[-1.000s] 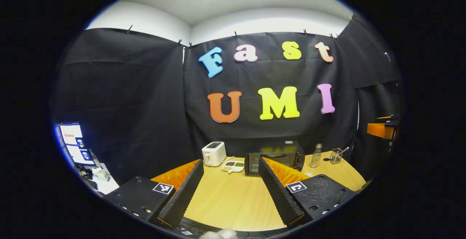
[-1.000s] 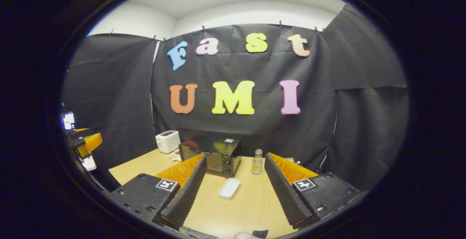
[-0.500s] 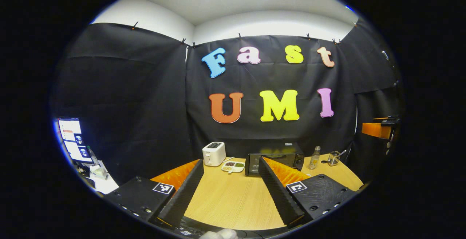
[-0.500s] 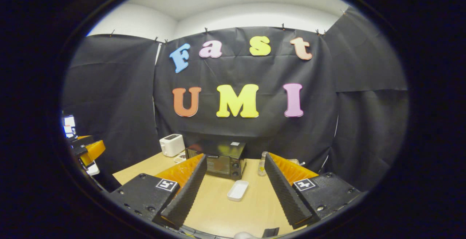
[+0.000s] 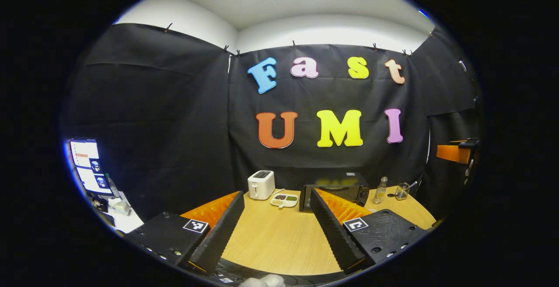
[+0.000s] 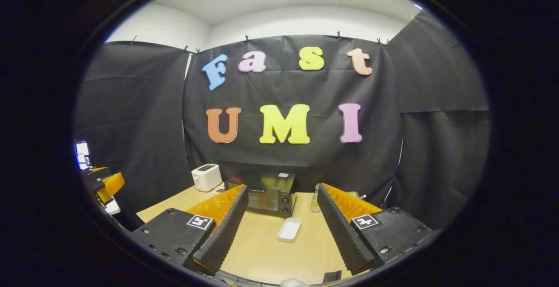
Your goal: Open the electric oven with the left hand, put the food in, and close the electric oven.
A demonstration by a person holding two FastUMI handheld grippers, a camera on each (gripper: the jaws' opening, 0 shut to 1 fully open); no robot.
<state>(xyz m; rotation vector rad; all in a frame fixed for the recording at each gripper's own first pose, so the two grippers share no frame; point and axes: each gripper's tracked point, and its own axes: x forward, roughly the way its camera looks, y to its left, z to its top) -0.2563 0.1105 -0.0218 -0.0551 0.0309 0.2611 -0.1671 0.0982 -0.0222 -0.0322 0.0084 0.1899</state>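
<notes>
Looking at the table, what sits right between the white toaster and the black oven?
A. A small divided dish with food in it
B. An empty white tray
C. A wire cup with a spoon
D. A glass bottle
A: in the left gripper view the divided dish with food lies on the table between the toaster and the oven; the bottle stands on the oven's other side.

Electric oven (image 5: 336,189) partly masked behind own finger in left gripper view. Food in divided plate (image 5: 284,199) too small to identify. Bottle (image 6: 315,196) half hidden by finger in right gripper view.
</notes>
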